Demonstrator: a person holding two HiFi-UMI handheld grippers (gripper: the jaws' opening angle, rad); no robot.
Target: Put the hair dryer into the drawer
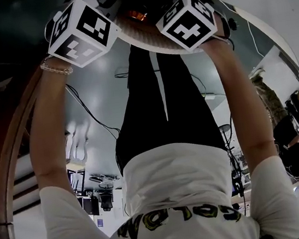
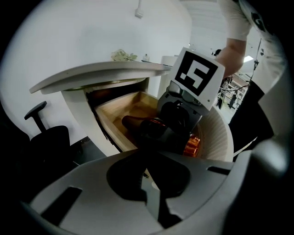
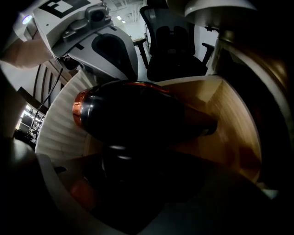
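Observation:
The hair dryer (image 3: 131,114) is black with a copper ring at its rear end (image 2: 193,147). It hangs over the open wooden drawer (image 3: 229,119), its nozzle pointing into the drawer. My right gripper (image 3: 124,174) is shut on the dryer's handle from below; its marker cube (image 2: 198,75) shows in the left gripper view. My left gripper (image 2: 154,160) reaches onto the dryer's body from the other side, and its grey jaws close round the dark body. In the head view both cubes, left (image 1: 79,29) and right (image 1: 188,19), flank a glimpse of the copper ring (image 1: 137,15).
The drawer has a white ribbed curved front (image 2: 218,133) and sits under a white curved desk top (image 2: 101,73). A black office chair (image 2: 48,137) stands beside the desk. Cables run over the floor (image 1: 91,116) behind the person.

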